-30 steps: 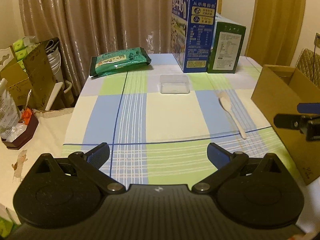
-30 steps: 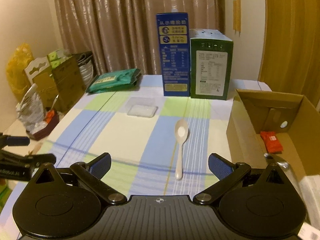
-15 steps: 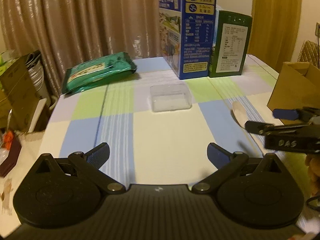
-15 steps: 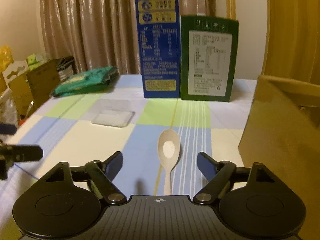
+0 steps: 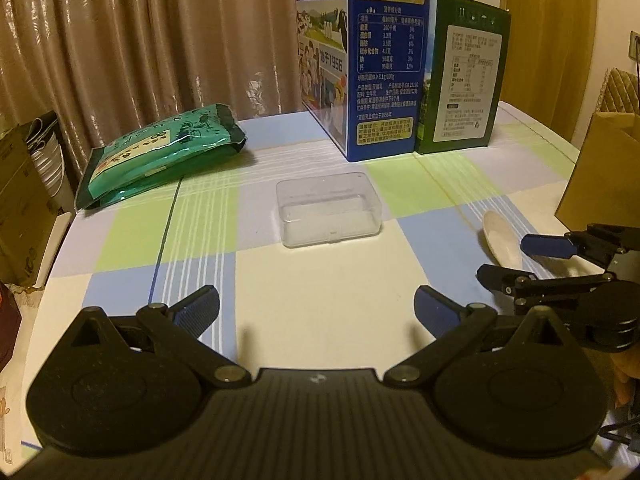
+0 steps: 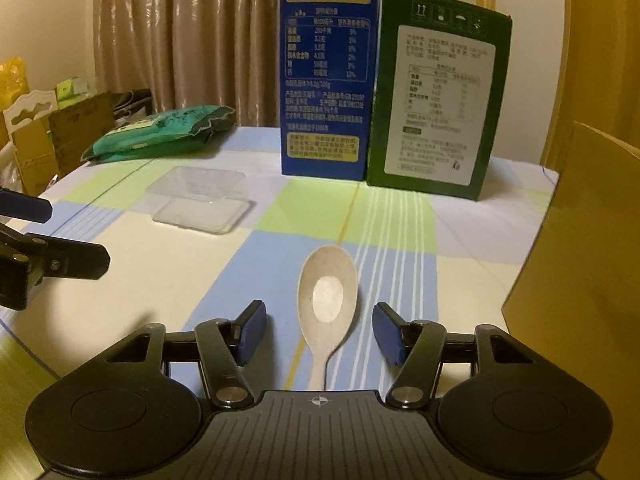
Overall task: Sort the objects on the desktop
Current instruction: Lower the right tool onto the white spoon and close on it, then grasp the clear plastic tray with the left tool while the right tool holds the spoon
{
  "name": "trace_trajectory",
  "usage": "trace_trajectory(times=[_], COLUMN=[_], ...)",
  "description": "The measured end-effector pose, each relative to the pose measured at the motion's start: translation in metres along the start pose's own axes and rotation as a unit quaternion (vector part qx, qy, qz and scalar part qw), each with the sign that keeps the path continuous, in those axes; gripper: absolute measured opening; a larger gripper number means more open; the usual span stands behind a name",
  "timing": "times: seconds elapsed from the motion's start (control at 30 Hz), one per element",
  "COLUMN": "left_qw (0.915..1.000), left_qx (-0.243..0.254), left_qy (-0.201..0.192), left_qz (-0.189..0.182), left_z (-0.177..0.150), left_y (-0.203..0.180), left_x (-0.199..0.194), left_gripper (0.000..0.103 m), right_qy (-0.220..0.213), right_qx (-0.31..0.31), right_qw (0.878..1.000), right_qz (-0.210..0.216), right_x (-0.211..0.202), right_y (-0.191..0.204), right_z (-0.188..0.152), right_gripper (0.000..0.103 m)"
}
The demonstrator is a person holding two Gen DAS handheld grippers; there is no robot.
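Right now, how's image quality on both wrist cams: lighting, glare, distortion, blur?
Left wrist view: dim warm light, strong fisheye bending with dark corners, glare streaks on the curtain, clear plastic box sharp. Right wrist view: same yellow cast, spoon crisp with a soft shadow to its right, cardboard box at the edge smeared, blue carton text slightly soft.

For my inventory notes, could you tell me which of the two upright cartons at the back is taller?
The blue milk carton is taller; the green carton to its right stands clearly shorter.

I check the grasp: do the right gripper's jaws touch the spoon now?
Apart. The right wrist view shows tablecloth on both sides of the spoon between the closing jaws of the right gripper.
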State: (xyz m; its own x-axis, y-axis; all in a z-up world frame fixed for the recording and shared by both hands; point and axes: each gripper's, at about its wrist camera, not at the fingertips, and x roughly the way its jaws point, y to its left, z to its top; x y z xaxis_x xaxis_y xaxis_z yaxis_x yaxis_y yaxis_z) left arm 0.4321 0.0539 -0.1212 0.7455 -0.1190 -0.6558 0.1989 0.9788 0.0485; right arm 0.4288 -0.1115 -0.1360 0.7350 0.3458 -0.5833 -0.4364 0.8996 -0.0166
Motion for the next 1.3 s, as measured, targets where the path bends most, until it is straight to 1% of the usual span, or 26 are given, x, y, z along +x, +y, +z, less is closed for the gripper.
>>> trace_trajectory(times=[0.1, 0.17, 0.2, 0.3, 0.53, 0.6, 0.67, 0.73, 0.83, 1.0, 1.17, 1.2, 1.23, 1.27, 1.3], left_qw=[1.0, 1.0, 1.0, 1.0, 0.9997, 0.9997, 0.9995, 0.9992, 0.9989, 0.9996, 0.9998, 0.9996, 0.9995, 0.9994, 0.9993], left_qx=[0.0, 0.0, 0.0, 0.0, 0.004, 0.003, -0.007, -0.025, -0.04, -0.022, 0.002, 0.006, 0.009, 0.013, 0.018], left_qy=[0.0, -0.002, -0.003, -0.006, -0.019, -0.022, -0.027, -0.025, -0.019, -0.012, -0.003, -0.004, -0.005, -0.001, 0.004], left_qz=[-0.003, -0.005, -0.006, -0.007, -0.018, -0.013, -0.013, -0.018, -0.014, 0.008, 0.021, 0.026, 0.03, 0.031, 0.032], left_z=[0.001, 0.002, 0.003, 0.005, 0.013, 0.017, 0.024, 0.03, 0.04, 0.052, 0.058, 0.059, 0.06, 0.06, 0.061], left_y=[0.0, -0.001, -0.001, -0.002, -0.007, -0.008, -0.007, -0.003, -0.002, -0.009, -0.018, -0.019, -0.021, -0.022, -0.023], left_x=[0.005, 0.008, 0.01, 0.014, 0.026, 0.032, 0.04, 0.049, 0.064, 0.087, 0.105, 0.106, 0.107, 0.109, 0.11], left_gripper=[0.102, 0.102, 0.102, 0.102, 0.102, 0.102, 0.102, 0.102, 0.102, 0.102, 0.101, 0.099, 0.093, 0.089, 0.083], right_qy=[-0.002, -0.003, -0.003, -0.005, 0.001, -0.001, -0.002, 0.0, 0.004, 0.008, 0.013, 0.014, 0.014, 0.015, 0.016], right_qx=[0.006, 0.007, 0.007, 0.012, 0.032, 0.035, 0.036, 0.04, 0.048, 0.052, 0.052, 0.052, 0.05, 0.05, 0.051], right_qw=[1.0, 1.0, 1.0, 1.0, 0.999, 0.999, 0.999, 0.999, 0.998, 0.998, 0.998, 0.998, 0.998, 0.998, 0.998], right_qz=[0.002, 0.0, -0.001, -0.008, -0.016, -0.017, -0.021, -0.023, -0.027, -0.027, -0.027, -0.026, -0.026, -0.026, -0.025], right_x=[0.003, 0.004, 0.005, 0.005, 0.01, 0.012, 0.014, 0.017, 0.021, 0.023, 0.021, 0.021, 0.02, 0.019, 0.018], right_y=[-0.001, 0.0, 0.0, 0.0, -0.005, -0.008, -0.01, -0.013, -0.018, -0.02, -0.02, -0.019, -0.019, -0.019, -0.019], right_z=[0.002, 0.003, 0.003, 0.004, 0.015, 0.019, 0.023, 0.025, 0.026, 0.025, 0.023, 0.023, 0.023, 0.022, 0.022], right_gripper=[0.048, 0.041, 0.04, 0.03, 0.029, 0.029, 0.029, 0.029, 0.029, 0.029, 0.029, 0.029, 0.029, 0.029, 0.029])
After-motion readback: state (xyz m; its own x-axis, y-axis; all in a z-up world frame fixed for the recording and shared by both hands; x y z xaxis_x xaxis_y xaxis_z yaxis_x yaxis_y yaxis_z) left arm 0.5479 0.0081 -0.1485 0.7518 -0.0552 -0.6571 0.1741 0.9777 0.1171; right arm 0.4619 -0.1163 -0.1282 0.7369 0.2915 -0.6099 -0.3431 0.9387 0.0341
